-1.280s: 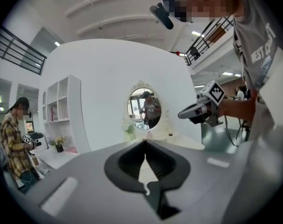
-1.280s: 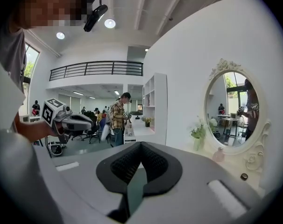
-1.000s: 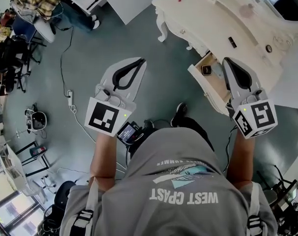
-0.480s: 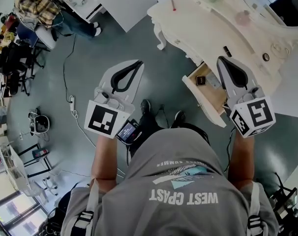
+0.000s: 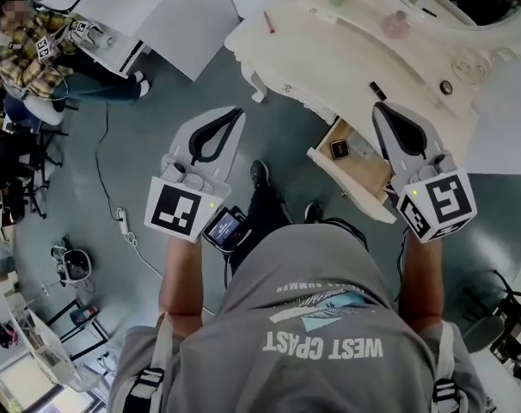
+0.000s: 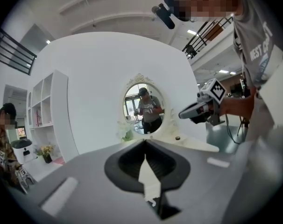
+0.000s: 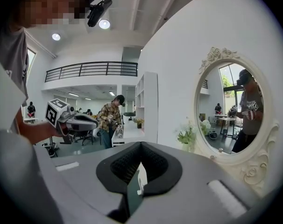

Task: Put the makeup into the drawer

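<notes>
a seated person in a yellow plaid shirt (image 5: 24, 54) is seen beside a white desk (image 5: 123, 7). a white power strip (image 5: 122, 219) with its cable is laid on the grey floor (image 5: 131, 119). an oval mirror in a carved white frame (image 7: 235, 106) is flanked by a green potted plant (image 7: 187, 136).

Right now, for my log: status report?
Left hand-held gripper shut, empty; right hand-held gripper too. Drawer open, dark compact inside. Dark tube on vanity. Nothing blocking.
</notes>
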A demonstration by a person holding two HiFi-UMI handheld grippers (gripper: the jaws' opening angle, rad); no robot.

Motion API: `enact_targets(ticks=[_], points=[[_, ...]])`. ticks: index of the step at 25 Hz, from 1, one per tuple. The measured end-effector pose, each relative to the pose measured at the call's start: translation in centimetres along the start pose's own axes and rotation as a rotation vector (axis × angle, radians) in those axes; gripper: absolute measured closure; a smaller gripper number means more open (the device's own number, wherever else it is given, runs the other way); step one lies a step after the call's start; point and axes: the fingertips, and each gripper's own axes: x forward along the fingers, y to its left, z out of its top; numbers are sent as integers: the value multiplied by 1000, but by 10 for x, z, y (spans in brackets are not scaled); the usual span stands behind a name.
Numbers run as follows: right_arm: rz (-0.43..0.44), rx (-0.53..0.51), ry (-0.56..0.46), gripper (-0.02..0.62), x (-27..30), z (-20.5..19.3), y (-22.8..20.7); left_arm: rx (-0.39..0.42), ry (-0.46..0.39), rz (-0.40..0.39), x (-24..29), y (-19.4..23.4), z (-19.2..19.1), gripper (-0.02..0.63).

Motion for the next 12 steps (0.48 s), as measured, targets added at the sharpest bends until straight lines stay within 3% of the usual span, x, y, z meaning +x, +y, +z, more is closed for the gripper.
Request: enact_targets(ticks=[5, 12], points=[[-82, 14, 29, 592, 32, 8, -16, -1, -40, -60, 31, 47, 6, 604], [-127, 20, 48, 592, 104, 25, -25, -10, -41, -100, 61, 122, -5, 604]])
